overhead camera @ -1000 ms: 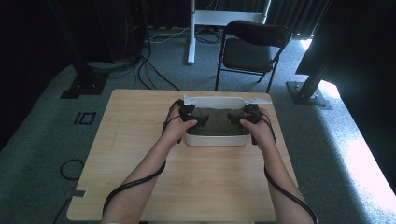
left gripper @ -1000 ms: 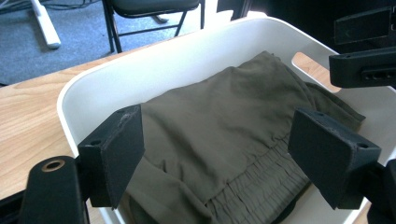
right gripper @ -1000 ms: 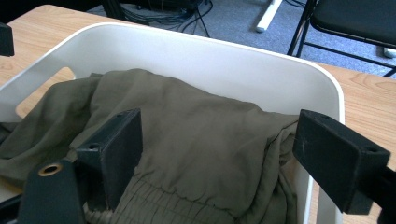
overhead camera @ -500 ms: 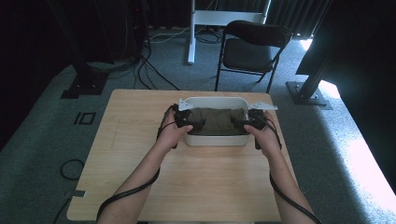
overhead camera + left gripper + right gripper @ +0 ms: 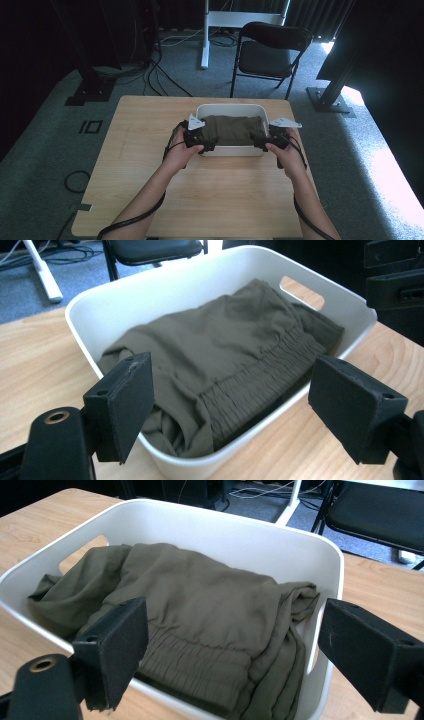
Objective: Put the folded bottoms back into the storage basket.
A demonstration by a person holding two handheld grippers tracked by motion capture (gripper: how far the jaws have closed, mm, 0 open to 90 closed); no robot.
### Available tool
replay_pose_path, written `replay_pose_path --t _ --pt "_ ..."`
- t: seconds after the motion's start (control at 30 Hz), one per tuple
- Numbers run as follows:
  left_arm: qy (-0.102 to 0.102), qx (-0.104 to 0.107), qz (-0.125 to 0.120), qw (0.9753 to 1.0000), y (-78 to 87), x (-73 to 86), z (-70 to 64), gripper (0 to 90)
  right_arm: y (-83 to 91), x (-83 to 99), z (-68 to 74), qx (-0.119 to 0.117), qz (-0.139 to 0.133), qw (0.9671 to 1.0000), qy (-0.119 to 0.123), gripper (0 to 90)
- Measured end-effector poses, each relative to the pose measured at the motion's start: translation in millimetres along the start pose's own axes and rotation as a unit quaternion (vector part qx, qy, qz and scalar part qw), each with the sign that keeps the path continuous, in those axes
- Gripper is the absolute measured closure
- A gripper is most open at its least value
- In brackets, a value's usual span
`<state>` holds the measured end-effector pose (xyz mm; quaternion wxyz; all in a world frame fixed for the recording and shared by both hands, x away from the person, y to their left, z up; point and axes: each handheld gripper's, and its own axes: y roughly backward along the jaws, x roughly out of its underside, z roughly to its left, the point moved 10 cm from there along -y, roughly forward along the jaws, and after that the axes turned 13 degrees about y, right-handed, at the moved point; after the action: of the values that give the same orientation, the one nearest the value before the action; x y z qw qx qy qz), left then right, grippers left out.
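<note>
High view: we hold both grippers at the near corners of the white bin [image 5: 230,111], where the olive garment [image 5: 232,129] lies folded.

We see the left gripper [image 5: 199,140] at the bin's near left corner and the right gripper [image 5: 265,141] at its near right corner, on the table [image 5: 135,165]. In the left gripper view, the garment [image 5: 225,360] fills the bin [image 5: 165,285], its elastic waistband toward the near wall; our jaws stand spread wide, gripping nothing. In the right gripper view, the jaws also gape apart over the garment [image 5: 200,615] inside the bin [image 5: 240,535]. To do this well, we judge both grippers should lower together, pinch the waistband near each corner, and bite fabric alone, clear of the bin's wall.
</note>
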<state>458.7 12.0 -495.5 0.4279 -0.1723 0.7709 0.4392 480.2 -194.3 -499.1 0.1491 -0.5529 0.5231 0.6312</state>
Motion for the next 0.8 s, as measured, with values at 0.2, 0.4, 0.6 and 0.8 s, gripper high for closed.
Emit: replay_pose_path --t 0.2,0.4,0.6,0.8 --pt "-0.003 0.002 0.003 1.0 4.7 12.6 -0.3 19.7 8.8 11.5 2.9 0.001 -0.001 1.0 0.002 11.0" --pt "-0.002 0.003 0.005 1.0 8.2 27.1 1.1 19.7 17.8 24.4 1.8 0.009 -0.004 0.9999 0.006 11.0" --pt "0.006 -0.002 0.01 0.9999 11.6 42.2 5.5 19.7 23.7 38.2 -0.9 0.018 0.0 0.9998 0.006 11.0" --pt "0.01 -0.004 0.015 0.9998 16.1 55.0 10.3 19.7 28.4 55.5 0.8 0.018 0.006 0.9998 0.003 11.0"
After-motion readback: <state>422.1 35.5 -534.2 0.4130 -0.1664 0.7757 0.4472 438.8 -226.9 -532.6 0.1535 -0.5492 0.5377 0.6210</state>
